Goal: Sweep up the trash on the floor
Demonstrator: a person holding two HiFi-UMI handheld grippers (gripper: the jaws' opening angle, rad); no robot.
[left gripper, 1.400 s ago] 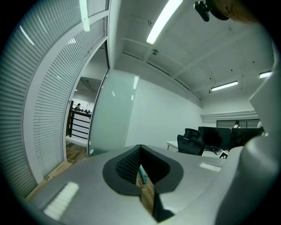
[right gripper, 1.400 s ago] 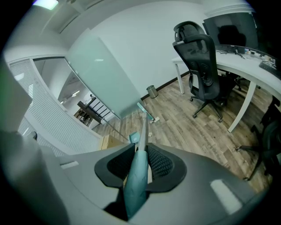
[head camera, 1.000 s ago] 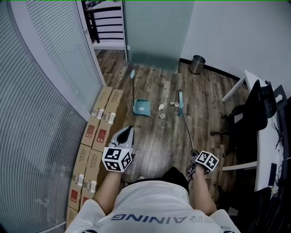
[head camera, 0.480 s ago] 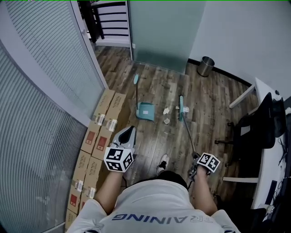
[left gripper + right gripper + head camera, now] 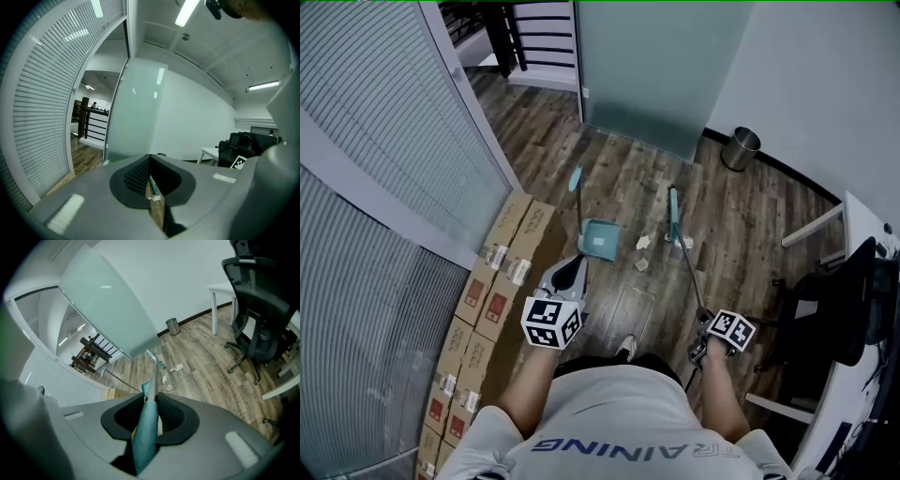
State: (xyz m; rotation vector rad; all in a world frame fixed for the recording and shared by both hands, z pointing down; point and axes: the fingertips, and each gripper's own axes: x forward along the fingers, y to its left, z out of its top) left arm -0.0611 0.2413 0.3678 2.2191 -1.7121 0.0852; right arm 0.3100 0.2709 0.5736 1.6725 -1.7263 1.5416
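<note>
The person has stepped forward since the earlier frame. In the head view the row of cardboard boxes (image 5: 492, 281) has slid down the left side, the metal bin (image 5: 740, 148) has shifted right and lower, and a shoe (image 5: 625, 347) now shows on the wooden floor (image 5: 623, 173) just ahead of the body. Both arms have come along, still held out in front.

The left hand-held gripper (image 5: 570, 269) is closed with nothing between its jaws. Its own view shows the two pads pressed together, leaving only a thin slit. It hangs above the floor just beside the boxes, near the dustpan (image 5: 598, 240).

The right hand-held gripper (image 5: 703, 323) is clamped on the top of the broom (image 5: 675, 214)'s teal handle, which runs between the pads and slopes away and down to the floor.

The dustpan stands on the floor near the left edge, close to the boxes, its long handle upright. The broom head lies on the floor to its right, well apart from it. The trash, a few crumpled paper scraps (image 5: 643, 242), lies between dustpan and broom head, with one more scrap just beside the near end of the head. The bin stands at the floor's far right corner by the white wall, and a black office chair (image 5: 853, 300) sits at the right edge.
</note>
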